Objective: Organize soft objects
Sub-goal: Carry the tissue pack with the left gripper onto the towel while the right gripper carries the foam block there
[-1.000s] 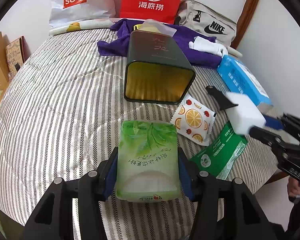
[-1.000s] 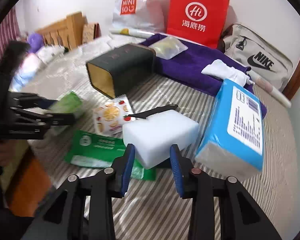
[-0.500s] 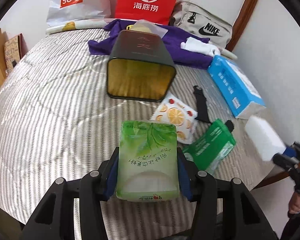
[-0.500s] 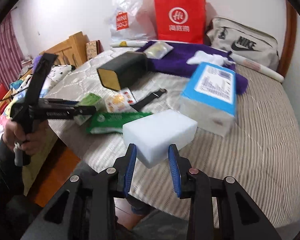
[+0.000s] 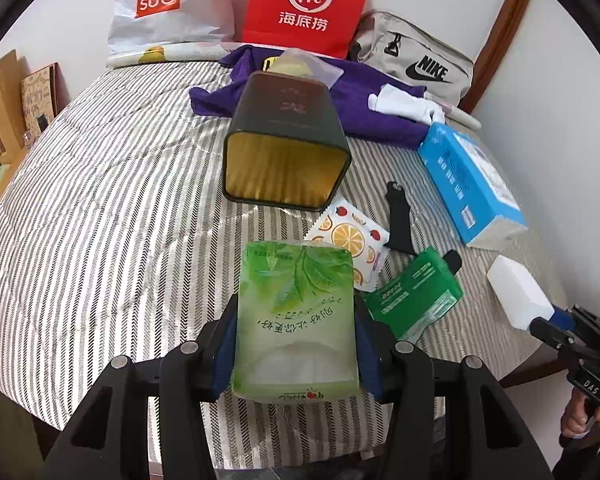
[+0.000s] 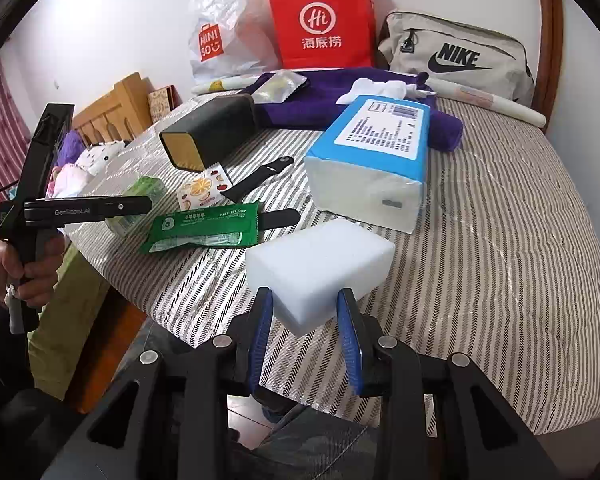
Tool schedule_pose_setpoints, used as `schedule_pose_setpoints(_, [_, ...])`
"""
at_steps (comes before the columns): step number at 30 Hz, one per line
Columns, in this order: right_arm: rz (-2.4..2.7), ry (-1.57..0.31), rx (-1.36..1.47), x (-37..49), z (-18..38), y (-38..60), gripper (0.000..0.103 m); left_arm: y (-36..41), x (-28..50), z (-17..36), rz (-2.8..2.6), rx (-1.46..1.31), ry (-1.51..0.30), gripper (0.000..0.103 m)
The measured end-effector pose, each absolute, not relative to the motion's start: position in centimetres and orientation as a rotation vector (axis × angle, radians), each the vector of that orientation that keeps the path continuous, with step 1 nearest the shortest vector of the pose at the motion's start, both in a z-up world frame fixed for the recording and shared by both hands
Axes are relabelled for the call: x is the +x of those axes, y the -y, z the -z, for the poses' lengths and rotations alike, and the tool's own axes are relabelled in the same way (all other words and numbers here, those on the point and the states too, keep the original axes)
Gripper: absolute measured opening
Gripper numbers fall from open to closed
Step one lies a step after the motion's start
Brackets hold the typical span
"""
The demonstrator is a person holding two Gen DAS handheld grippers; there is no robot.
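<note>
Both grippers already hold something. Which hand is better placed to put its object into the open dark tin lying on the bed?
Left, probably. Its light green tissue pack sits directly facing the dark tin's golden opening. The right gripper, holding the white foam block, is off to the side at the bed's edge.

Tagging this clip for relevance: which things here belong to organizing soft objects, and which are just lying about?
In the job:
green tissue pack, held in left tool
white sponge block, held in right tool
dark open tin

Lying about:
red paper bag
Nike bag
black watch strap
</note>
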State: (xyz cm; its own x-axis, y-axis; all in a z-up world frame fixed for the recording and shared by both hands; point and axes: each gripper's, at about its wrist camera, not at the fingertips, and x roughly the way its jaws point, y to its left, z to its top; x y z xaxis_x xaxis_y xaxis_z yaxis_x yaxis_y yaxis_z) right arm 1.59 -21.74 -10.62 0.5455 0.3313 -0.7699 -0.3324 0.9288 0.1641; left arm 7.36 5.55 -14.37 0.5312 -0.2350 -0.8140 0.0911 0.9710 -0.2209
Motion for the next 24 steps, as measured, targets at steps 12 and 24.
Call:
schedule_pose_setpoints(12, [-0.493, -0.813, 0.012, 1.9, 5.9, 21.6, 0.033, -5.2, 8.6, 10.3, 0.226, -0.186, -0.945, 0.049])
schedule_pose_setpoints(24, [-0.499, -0.732, 0.011, 6.0, 1.5, 21.7, 0.033, -4.9, 11.9, 6.2, 0.225, -0.157, -0.906, 0.049])
